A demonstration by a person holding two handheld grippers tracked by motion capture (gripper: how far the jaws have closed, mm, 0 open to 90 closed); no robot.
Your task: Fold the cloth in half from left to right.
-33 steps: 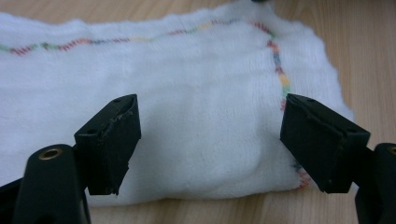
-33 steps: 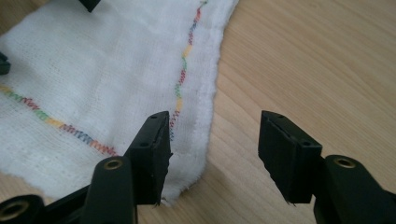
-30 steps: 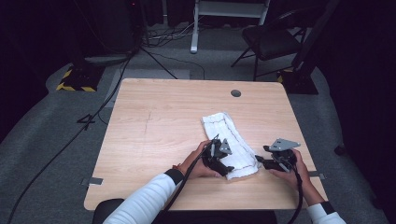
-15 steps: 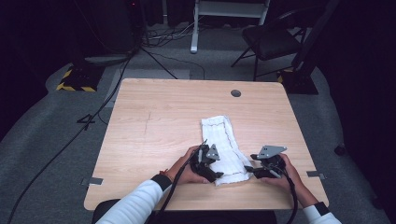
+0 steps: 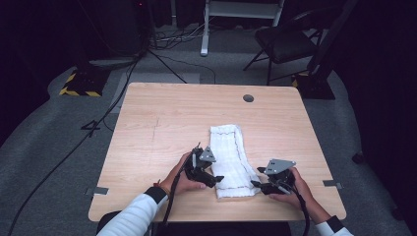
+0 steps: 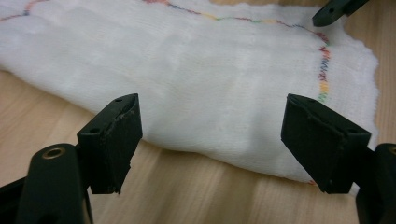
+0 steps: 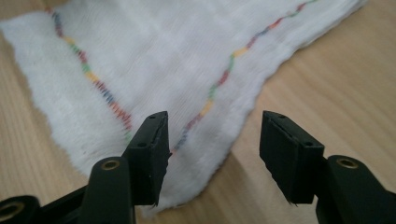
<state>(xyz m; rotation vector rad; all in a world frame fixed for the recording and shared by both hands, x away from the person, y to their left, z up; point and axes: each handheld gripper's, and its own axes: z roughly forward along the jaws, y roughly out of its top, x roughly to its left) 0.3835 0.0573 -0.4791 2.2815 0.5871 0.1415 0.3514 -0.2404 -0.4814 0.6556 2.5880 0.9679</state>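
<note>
A folded white cloth (image 5: 230,156) with a coloured stitched border lies lengthwise on the wooden table (image 5: 162,128), its near end close to the front edge. My left gripper (image 5: 215,178) sits at the cloth's near left edge. In the left gripper view it (image 6: 210,140) is open, with the cloth's folded edge (image 6: 201,79) just beyond its jaws and nothing pinched. My right gripper (image 5: 255,183) is at the near right corner. In the right gripper view it (image 7: 215,154) is open, with the stitched corner (image 7: 140,93) lying under and between its jaws, untouched by the pads.
A round cable hole (image 5: 248,98) sits near the table's far edge. A chair (image 5: 287,42) and a stand's legs (image 5: 204,46) are on the floor behind, with cables (image 5: 98,123) running along the left. The right gripper's jaw tip (image 6: 336,9) shows beyond the cloth.
Both hands have slid leftward and toward the table's front edge, down to the cloth's near end. The cloth lies as before, and both grippers stay open.
</note>
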